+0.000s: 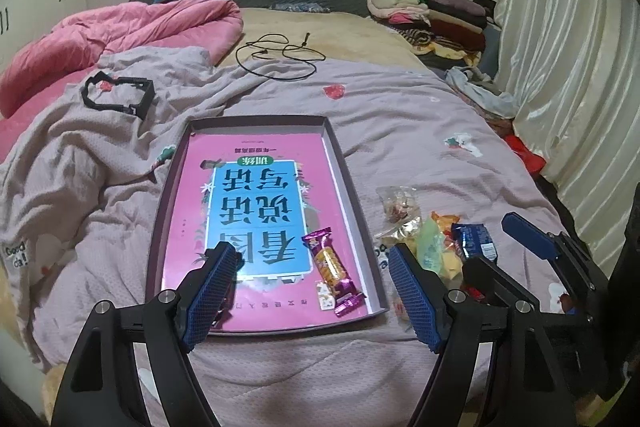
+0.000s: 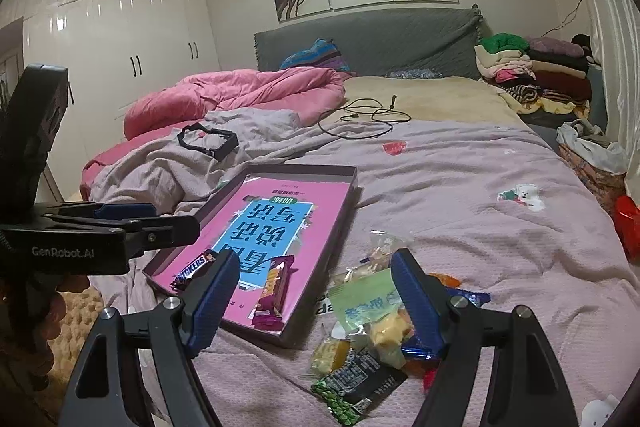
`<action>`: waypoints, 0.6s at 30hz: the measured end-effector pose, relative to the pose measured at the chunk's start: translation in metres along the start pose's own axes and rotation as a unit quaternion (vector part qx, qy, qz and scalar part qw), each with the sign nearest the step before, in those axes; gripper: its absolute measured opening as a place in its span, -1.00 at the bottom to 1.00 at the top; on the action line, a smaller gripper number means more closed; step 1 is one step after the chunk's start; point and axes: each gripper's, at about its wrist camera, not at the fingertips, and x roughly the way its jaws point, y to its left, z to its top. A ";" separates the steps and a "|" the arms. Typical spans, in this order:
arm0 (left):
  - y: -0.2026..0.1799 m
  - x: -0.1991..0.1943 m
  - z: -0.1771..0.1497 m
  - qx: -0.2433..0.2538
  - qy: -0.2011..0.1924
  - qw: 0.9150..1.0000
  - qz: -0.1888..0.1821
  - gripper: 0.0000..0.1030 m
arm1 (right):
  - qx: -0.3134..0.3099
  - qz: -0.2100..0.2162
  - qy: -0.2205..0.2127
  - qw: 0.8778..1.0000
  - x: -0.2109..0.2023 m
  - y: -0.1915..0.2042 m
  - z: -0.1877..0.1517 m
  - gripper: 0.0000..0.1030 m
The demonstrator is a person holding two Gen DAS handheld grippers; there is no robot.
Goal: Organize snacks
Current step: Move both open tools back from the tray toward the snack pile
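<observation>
A shallow tray (image 1: pixel 362 227) lies on the bed with a pink and blue book as its floor. A purple wrapped bar (image 1: pixel 333 269) rests in its near right corner. My left gripper (image 1: pixel 310 251) hovers open above the tray's near end, holding nothing. In the right wrist view a Snickers bar (image 2: pixel 192 269) lies in the tray (image 2: pixel 344 211) beside the purple bar (image 2: pixel 274 287). Loose snack packets (image 2: pixel 368 311) are piled on the sheet to the tray's right. My right gripper (image 2: pixel 314 259) is open and empty above the gap between tray and pile. It also shows at the left wrist view's right edge, right gripper (image 1: pixel 488 241).
The lilac sheet (image 2: pixel 460 235) covers the bed. A black frame (image 1: pixel 120 97) and a black cable (image 1: pixel 280 57) lie farther back. A pink quilt (image 1: pixel 120 31) is bunched at the left and folded clothes (image 1: pixel 436 15) are stacked at the back right. Curtains (image 1: pixel 580 67) hang along the right.
</observation>
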 end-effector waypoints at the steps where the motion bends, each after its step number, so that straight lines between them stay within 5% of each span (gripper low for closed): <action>1: -0.001 0.000 0.000 0.001 0.000 1.000 -0.001 0.55 | 0.000 -0.002 -0.002 1.000 -0.002 -0.002 0.000 0.50; 18: -0.035 0.002 0.000 0.022 0.007 0.999 -0.022 0.55 | 0.025 -0.040 -0.013 0.999 -0.019 -0.038 0.000 0.51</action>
